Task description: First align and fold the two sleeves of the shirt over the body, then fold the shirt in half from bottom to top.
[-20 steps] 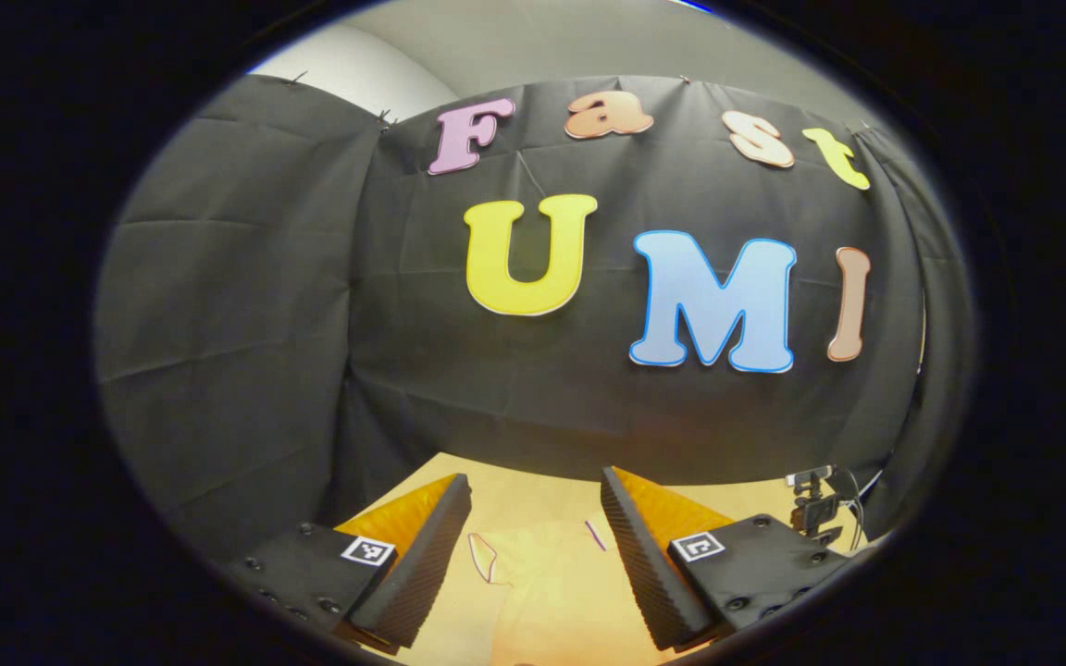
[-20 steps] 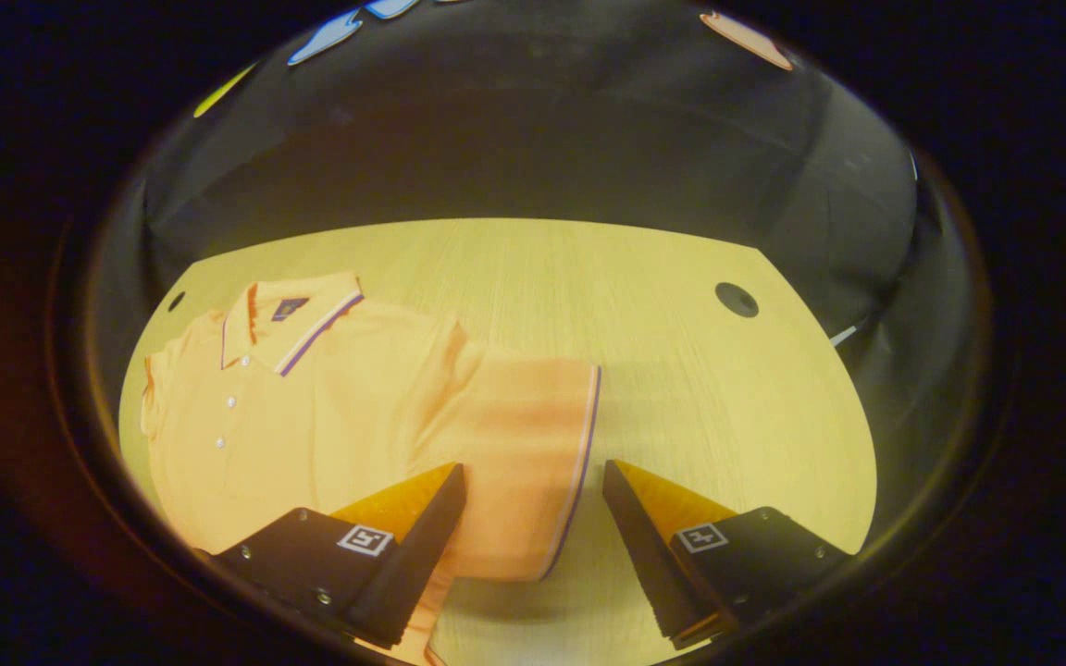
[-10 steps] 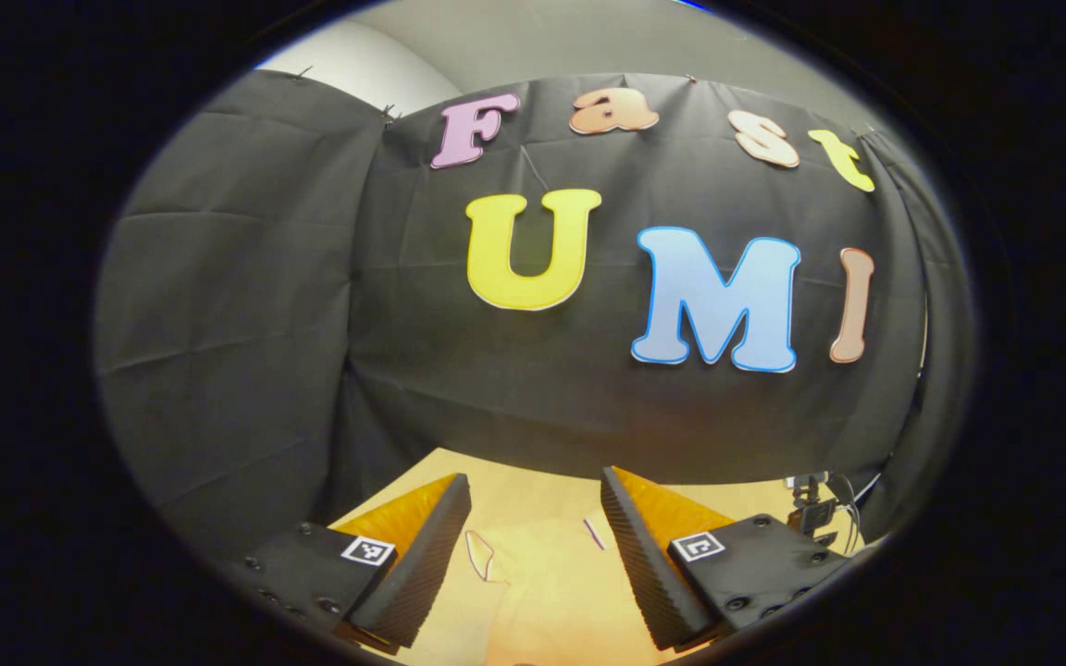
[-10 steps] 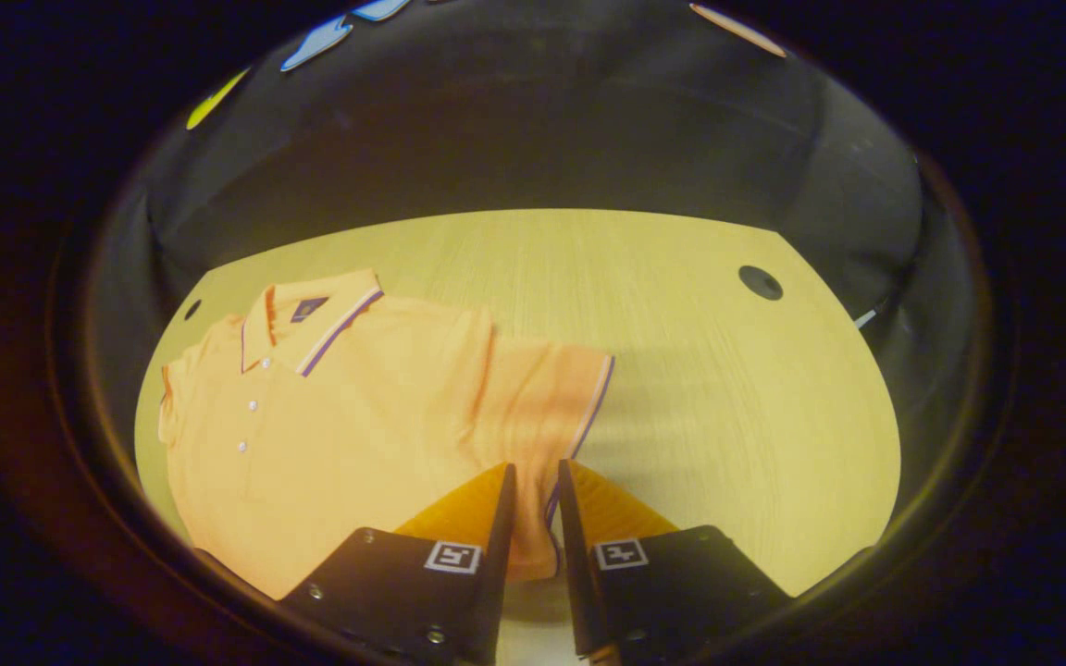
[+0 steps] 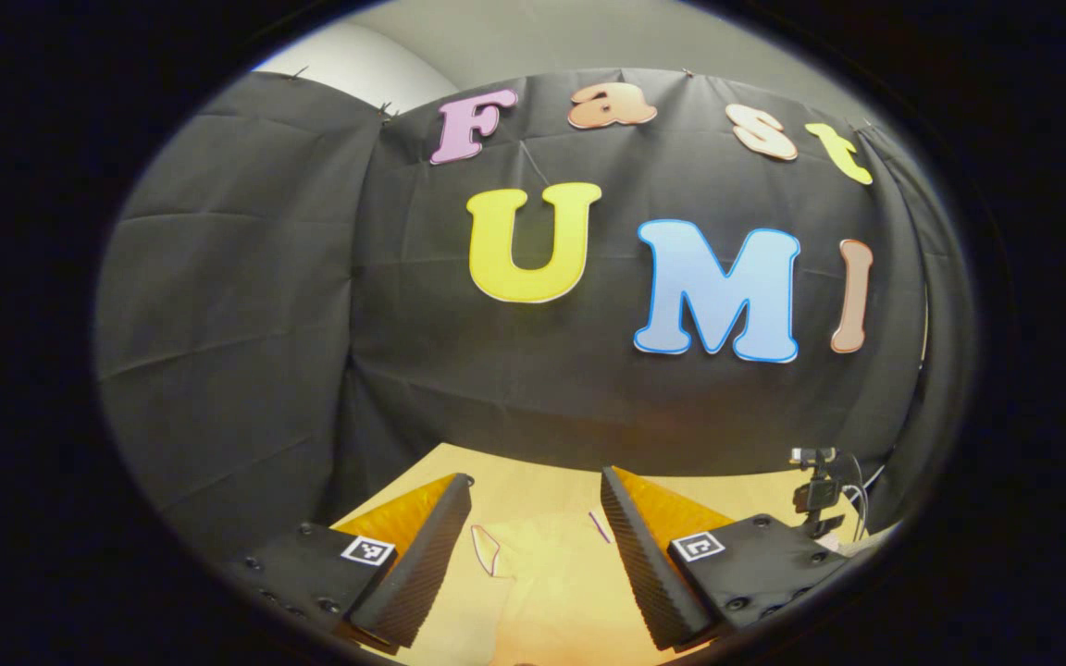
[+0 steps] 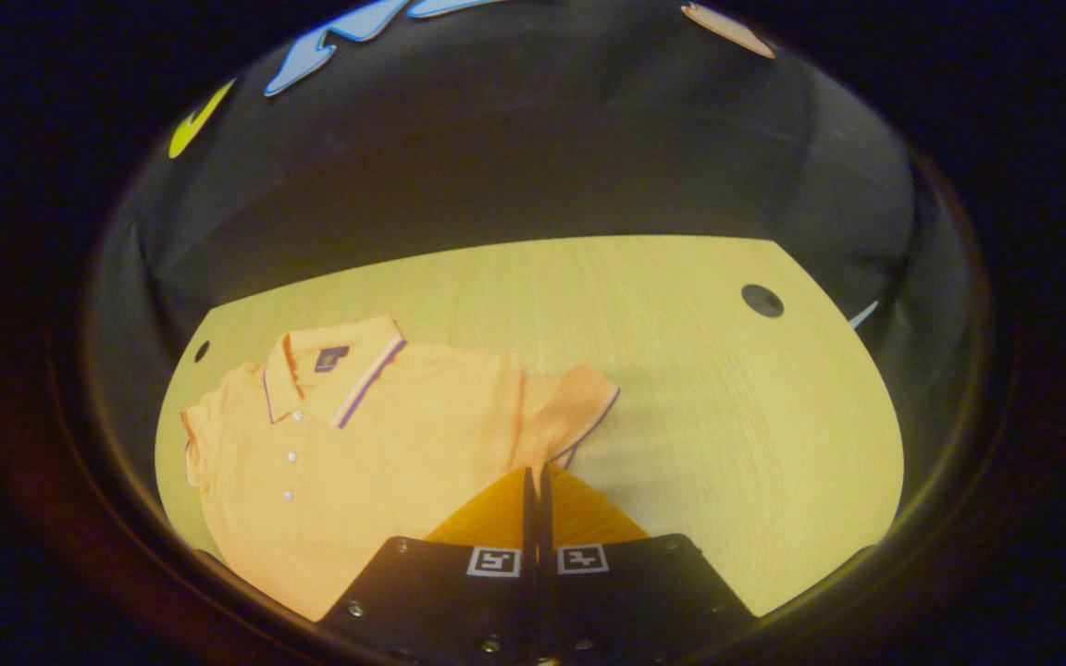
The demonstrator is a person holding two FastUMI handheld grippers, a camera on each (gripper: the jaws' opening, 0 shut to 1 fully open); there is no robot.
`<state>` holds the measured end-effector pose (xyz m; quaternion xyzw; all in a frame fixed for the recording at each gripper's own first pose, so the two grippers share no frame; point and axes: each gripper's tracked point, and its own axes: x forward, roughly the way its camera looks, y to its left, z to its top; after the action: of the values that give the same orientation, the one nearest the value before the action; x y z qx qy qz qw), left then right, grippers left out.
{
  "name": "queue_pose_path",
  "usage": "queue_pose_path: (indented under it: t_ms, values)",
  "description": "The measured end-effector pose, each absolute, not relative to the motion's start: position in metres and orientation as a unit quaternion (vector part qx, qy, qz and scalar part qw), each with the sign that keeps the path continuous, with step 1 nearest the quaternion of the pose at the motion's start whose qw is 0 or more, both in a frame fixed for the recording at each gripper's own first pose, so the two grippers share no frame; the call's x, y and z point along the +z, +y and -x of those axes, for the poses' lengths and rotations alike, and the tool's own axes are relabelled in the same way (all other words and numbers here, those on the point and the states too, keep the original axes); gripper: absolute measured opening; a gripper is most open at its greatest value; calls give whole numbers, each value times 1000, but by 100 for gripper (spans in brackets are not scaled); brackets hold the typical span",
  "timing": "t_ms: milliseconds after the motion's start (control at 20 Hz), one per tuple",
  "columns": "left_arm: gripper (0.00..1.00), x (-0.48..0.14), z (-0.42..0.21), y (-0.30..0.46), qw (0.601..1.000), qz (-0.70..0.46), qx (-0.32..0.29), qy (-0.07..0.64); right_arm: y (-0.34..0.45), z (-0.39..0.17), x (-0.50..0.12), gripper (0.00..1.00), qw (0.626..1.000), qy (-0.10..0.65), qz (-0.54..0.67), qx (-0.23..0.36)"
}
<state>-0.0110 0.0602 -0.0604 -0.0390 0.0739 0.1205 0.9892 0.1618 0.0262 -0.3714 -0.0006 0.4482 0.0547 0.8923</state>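
Observation:
An orange polo shirt (image 6: 376,435) lies face up on the wooden table (image 6: 681,370), collar (image 6: 334,370) toward the far left, in the right gripper view. Its near sleeve (image 6: 579,407), edged with a purple stripe, is lifted and bunched. My right gripper (image 6: 535,474) is shut on that sleeve's cuff. In the left gripper view my left gripper (image 5: 533,518) stands open above the shirt (image 5: 551,583), nothing between its fingers; a striped collar edge (image 5: 485,548) shows below it.
The table has round cable holes at the far right (image 6: 762,300) and far left (image 6: 202,351). A small camera on a stand (image 5: 815,486) sits by the table's right edge in the left gripper view. Bare wood stretches right of the shirt.
My right gripper went from wide open around the sleeve cuff to shut on it, and the sleeve has lifted and bunched. The left gripper has barely moved and stays open.

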Motion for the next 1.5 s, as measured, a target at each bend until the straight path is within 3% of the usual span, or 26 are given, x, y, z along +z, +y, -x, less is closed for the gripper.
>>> queue_pose_path:
  t_ms: [400,850,1100,1200,1500]
  values:
    - [93,-68,32,84,987,43,135,80,136,-140,-367,0,885,432,57,166]
    - [93,-76,53,120,982,45,161,85,179,-115,-390,1,865,448,106,199]
    - [93,-86,53,130,981,49,162,94,189,-110,-395,16,860,459,95,200]
    - [93,-90,51,132,981,48,158,98,188,-111,-392,29,864,455,97,194]
    - [93,-116,25,130,983,52,136,114,180,-118,-354,30,886,420,76,181]
